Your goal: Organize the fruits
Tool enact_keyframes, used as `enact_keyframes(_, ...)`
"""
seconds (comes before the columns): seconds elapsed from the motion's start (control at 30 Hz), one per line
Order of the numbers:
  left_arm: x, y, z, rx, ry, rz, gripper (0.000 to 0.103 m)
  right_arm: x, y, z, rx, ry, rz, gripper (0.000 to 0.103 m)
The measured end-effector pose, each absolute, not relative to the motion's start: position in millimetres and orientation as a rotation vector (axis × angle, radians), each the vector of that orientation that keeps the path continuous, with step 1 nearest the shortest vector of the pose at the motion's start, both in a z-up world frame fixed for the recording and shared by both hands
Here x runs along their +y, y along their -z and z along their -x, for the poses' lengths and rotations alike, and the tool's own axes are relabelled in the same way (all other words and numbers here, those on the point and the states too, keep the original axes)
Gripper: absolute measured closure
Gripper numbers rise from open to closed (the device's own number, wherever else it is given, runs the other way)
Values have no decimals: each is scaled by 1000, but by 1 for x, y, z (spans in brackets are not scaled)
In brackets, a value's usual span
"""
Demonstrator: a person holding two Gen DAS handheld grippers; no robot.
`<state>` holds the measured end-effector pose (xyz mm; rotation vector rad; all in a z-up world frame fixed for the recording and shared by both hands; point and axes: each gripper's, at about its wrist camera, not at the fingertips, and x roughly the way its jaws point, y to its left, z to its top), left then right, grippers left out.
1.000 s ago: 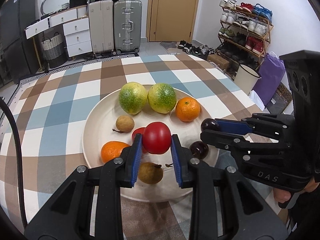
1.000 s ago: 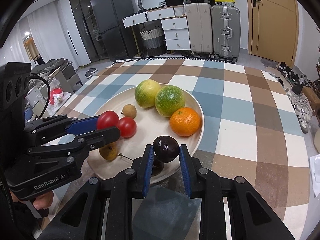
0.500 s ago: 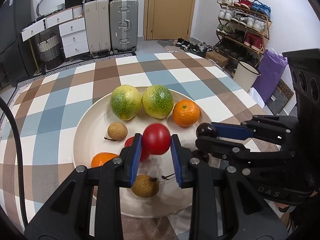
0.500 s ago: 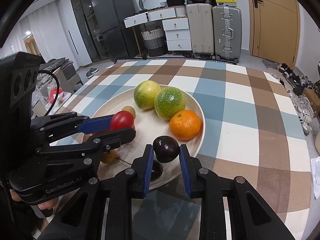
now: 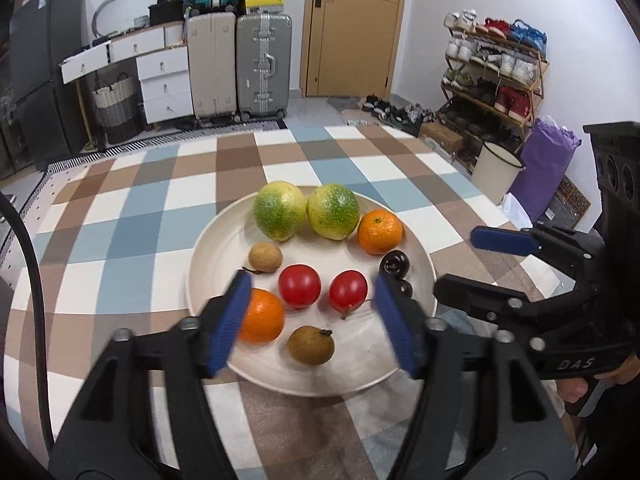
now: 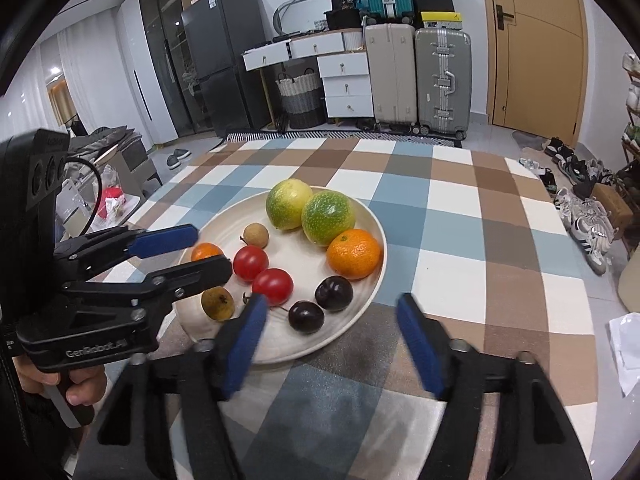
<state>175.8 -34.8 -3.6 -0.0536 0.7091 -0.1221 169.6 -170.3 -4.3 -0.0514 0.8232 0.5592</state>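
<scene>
A cream plate point(image 5: 212, 256) on the checked table holds two green-yellow fruits point(image 5: 279, 216), two oranges point(image 5: 380, 231), two brown longans point(image 5: 265, 257), two red tomatoes point(image 5: 348, 290) and two dark plums point(image 6: 334, 293). My left gripper point(image 5: 312, 292) hangs over the plate's near rim. Its jaws are opening, and the tomatoes lie free on the plate beyond its pads. My right gripper point(image 6: 331, 304) is at the plate's right rim. Its jaws are opening too, and the plums rest loose ahead of its fingers. Each gripper also shows in the other's view, with nothing between the pads.
The checked tablecloth point(image 6: 460, 240) spreads wide to the right of and behind the plate. Off the table stand suitcases point(image 5: 262, 64), white drawers point(image 5: 164, 80), a shoe rack point(image 5: 496, 76) and a pale bin point(image 5: 494, 172). A hand point(image 6: 76, 392) holds the left gripper's handle.
Both grippers went from shut to open. The left let go of a red tomato and the right of a dark plum; both fruits now lie on the plate. Both grippers drew back slightly.
</scene>
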Motion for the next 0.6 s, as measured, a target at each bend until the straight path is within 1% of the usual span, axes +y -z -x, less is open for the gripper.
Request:
enact_keyframes(0.03,-32,0,-169,691,122,58,24,-172,3,-167,815,-555,47,10)
enact_keyframes(0.07,-29,-2,-162,670,121,62,20,-174,1,-165,809,-547,41,8)
enact_keyframes(0.2,-18,-10,-140,626,109,79,19,-180,-4,-155,777,-557,21,1)
enact_keyframes(0.3,-10,-13,-125,595,93,96,10,-180,-5,-144,744,-572,23,1)
enact_keyframes(0.33,-7,-13,-120,586,86,100,3,-180,-5,-142,737,-575,21,1)
enact_keyframes(0.37,-5,-14,-117,579,81,103,1,-180,-5,-139,730,-577,19,1)
enact_keyframes(0.6,-2,-10,-95,530,48,74,1,-177,0,-124,677,-588,26,0)
